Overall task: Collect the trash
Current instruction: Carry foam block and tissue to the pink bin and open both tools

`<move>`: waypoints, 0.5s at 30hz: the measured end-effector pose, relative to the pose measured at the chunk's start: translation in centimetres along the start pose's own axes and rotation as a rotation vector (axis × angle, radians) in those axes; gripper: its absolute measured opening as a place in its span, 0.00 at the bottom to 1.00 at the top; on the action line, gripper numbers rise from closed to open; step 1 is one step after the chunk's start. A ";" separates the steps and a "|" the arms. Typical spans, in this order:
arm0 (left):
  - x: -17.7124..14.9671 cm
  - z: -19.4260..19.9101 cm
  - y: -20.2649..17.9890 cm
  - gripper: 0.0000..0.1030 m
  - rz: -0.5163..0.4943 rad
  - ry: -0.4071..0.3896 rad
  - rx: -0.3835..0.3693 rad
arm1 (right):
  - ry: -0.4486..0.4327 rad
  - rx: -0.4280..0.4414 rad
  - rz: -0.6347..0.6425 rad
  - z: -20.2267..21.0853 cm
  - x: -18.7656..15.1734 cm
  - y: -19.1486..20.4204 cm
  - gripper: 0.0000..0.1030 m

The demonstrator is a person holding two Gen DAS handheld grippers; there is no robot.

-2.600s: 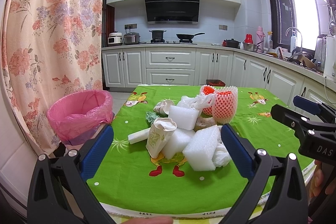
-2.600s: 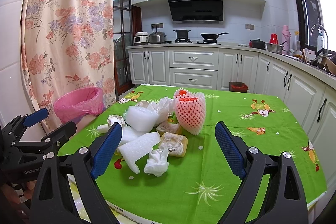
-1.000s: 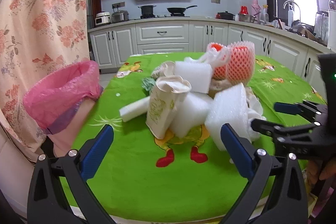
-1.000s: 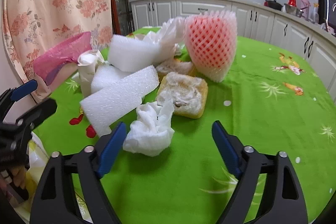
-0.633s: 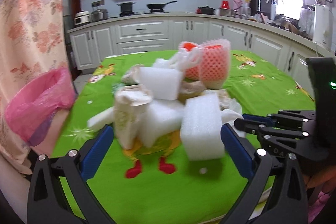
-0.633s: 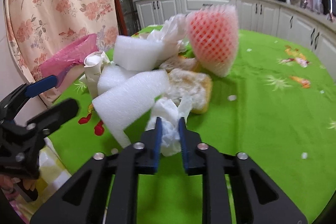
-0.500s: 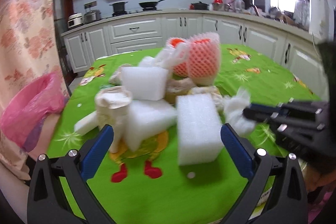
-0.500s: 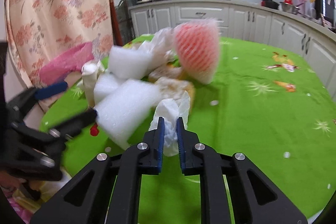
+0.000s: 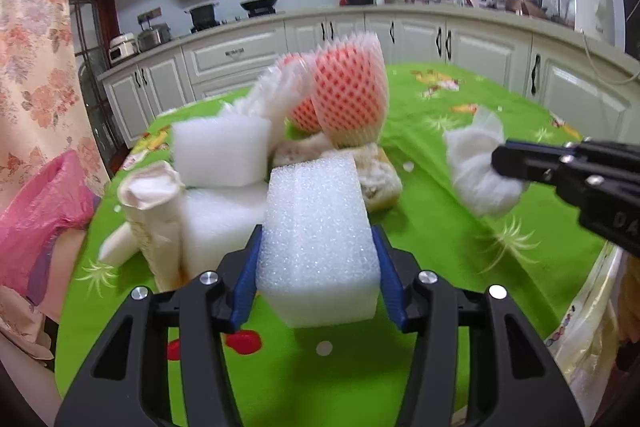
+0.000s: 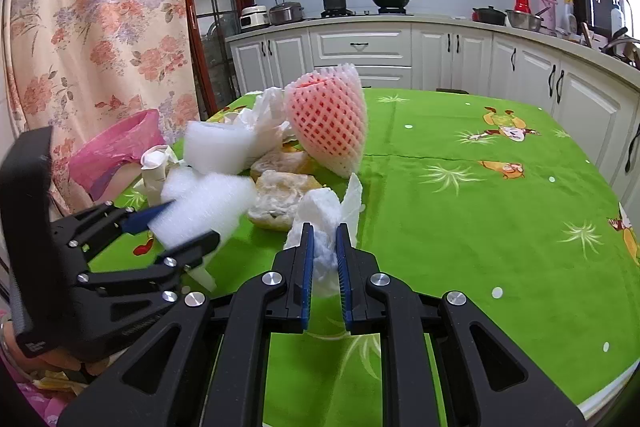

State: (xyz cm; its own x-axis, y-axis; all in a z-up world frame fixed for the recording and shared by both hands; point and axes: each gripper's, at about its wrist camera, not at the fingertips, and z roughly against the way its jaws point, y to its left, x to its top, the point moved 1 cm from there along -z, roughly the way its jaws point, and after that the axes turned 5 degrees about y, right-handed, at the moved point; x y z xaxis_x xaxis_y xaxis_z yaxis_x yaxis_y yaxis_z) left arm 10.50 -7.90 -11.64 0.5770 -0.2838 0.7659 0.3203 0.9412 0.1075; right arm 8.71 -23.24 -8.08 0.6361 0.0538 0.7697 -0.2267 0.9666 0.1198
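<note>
Trash lies heaped on the green tablecloth. My left gripper is closing on a white foam block, and its blue pads touch both sides of the block. In the right wrist view this gripper holds the block at the left. My right gripper is shut on a crumpled white tissue and holds it above the cloth. From the left wrist view the tissue hangs at the right gripper's tip.
A bin lined with a pink bag stands off the table's left edge. The heap holds a red-and-white fruit net, a second foam block, a crumpled paper cup and a yellowish spongy piece. Kitchen cabinets line the back.
The right gripper closed on the tissue and raised it off the table. The left gripper moved in on the foam block and its wide jaws came in against the block's sides.
</note>
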 end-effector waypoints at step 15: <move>-0.4 8.7 4.9 0.49 0.059 -0.153 0.118 | -0.049 0.125 0.149 1.1 2.2 6.8 0.14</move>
State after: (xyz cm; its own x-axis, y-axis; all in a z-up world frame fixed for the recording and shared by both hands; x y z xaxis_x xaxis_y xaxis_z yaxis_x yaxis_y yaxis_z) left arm 5.27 -1.56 -5.89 0.4684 -0.2048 0.8595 0.1939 0.9729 0.1262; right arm 7.78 -16.82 -4.86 0.5528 0.1787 0.8139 -0.4070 0.9102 0.0766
